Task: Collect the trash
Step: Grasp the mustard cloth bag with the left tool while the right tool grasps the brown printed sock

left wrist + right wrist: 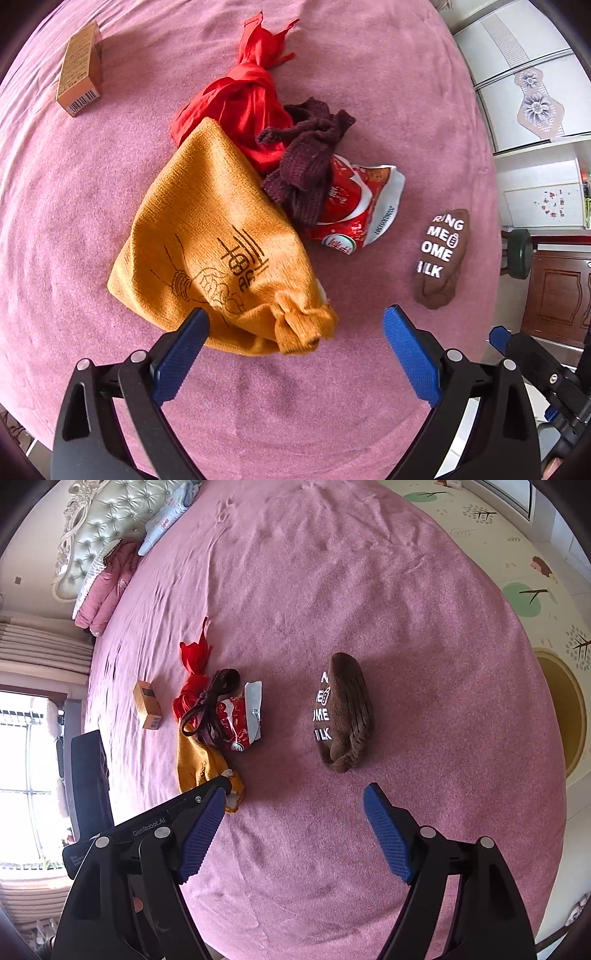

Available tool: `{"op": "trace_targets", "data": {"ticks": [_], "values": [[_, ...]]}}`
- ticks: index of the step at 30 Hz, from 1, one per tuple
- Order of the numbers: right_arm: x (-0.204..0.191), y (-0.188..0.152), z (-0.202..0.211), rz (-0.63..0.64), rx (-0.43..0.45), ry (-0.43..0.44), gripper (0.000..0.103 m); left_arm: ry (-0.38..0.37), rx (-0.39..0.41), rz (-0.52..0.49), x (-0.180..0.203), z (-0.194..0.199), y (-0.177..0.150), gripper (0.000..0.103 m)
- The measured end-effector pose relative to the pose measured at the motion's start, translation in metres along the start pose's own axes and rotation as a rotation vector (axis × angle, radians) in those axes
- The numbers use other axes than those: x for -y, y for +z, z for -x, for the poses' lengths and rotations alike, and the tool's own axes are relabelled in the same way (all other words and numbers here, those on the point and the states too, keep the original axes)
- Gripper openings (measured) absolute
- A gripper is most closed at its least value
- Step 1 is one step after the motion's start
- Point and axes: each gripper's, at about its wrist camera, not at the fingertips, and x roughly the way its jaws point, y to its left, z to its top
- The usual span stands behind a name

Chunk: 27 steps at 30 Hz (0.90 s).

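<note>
Trash on a pink bed (pixel 369 74): a crumpled red-and-white foil wrapper (pixel 354 206) is shown beneath a dark maroon knitted cloth (pixel 306 166). Left gripper (pixel 295 325) and right gripper (pixel 293 801) are held with jaws open, empty.

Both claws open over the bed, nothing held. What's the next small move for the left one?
Probably lower the left claw onto the orange bag: its gathered mouth lies right between the open fingers, and the wrapper sits just beyond, ready to go in.
</note>
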Motion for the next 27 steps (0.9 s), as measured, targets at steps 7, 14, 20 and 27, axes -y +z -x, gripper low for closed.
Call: {"op": "trace_targets", "data": {"ticks": [7, 14, 20, 27], "values": [[0.007, 0.016, -0.015, -0.004, -0.019, -0.03, 0.075, 0.059, -0.041, 0.03, -0.003, -0.026, 0.015, 0.094], [0.014, 0.033, -0.033, -0.008, -0.032, -0.072, 0.075, 0.036, -0.004, 0.163, -0.03, -0.02, 0.011, 0.052], [0.016, 0.045, -0.052, -0.006, -0.04, -0.118, 0.074, -0.052, 0.02, 0.147, -0.036, 0.006, 0.0, 0.043], [0.018, 0.047, -0.068, -0.005, -0.084, -0.149, 0.024, -0.126, 0.052, 0.186, -0.05, 0.034, -0.01, 0.043]]}}
